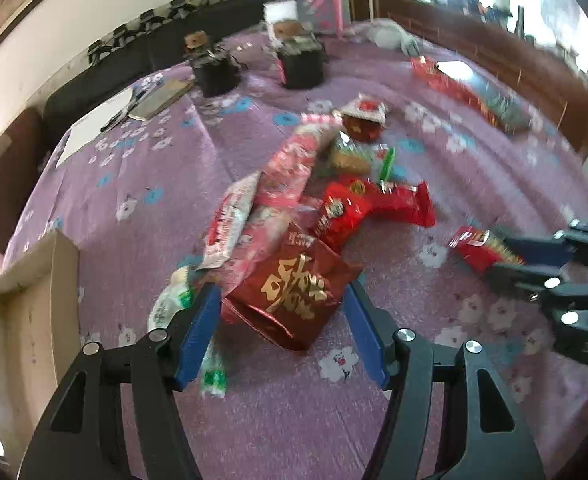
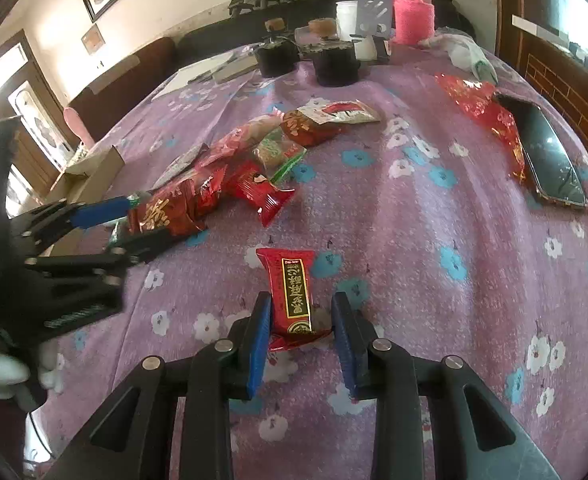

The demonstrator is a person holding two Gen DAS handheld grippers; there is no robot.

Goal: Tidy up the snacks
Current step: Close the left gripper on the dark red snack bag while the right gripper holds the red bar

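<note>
- A dark red snack bag with a gold character [image 1: 294,292] is seen lying on the purple flowered tablecloth [image 1: 286,420], at the near end of a loose pile of snack packets [image 1: 305,184].
- The bag is bracketed by the left gripper [image 1: 282,320]: its blue pads are set wide apart, one at each side of the bag. Whether the pads already touch the foil cannot be told, and no squeeze is evident.
- A green-and-white packet [image 1: 166,312] is partly hidden under the left finger; it is judged likely to be caught along with the bag if the closing is done carelessly.
- For a clean grasp, the pads should be closed across the bag's body, not its crimped edge, and the lift should be slow so that overlapping pink wrappers are shed.
- A smaller red packet with a dark label [image 2: 294,300] lies apart from the pile, between the fingers of the right gripper [image 2: 301,332]. The jaws stand open, with a gap visible on the right side.
- An open cardboard box [image 1: 30,304] stands just left of the left gripper and is judged the probable destination.
- A phone [image 2: 549,160] lies well apart, near the table's right edge.
</note>
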